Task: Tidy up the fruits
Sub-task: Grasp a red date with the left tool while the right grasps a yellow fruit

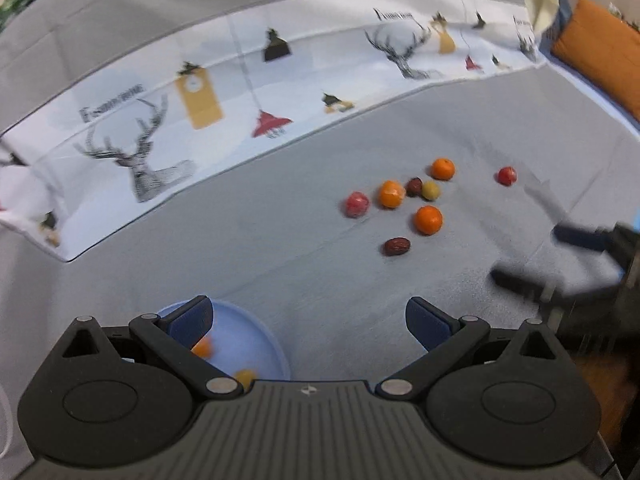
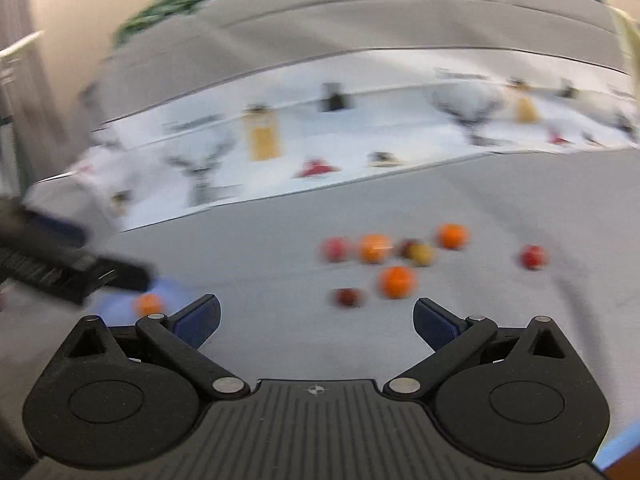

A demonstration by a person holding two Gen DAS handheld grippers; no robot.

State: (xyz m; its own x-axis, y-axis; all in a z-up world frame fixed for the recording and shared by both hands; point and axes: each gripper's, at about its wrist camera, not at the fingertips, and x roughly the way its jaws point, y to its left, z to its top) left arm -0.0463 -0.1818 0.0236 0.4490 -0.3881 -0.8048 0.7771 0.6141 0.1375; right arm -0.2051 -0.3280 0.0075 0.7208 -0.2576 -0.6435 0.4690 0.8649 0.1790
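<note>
Several small fruits lie loose on the grey cloth: oranges, red apples, a green fruit and dark red dates. One red fruit sits apart on the right. A pale blue bowl near my left gripper holds two orange fruits. My left gripper is open and empty beside the bowl. My right gripper is open and empty, short of the fruit cluster; it also shows in the left wrist view.
A white cloth printed with deer and tags lies at the back of the table. An orange cushion sits far right. The left gripper's body crosses the left of the blurred right wrist view above the bowl.
</note>
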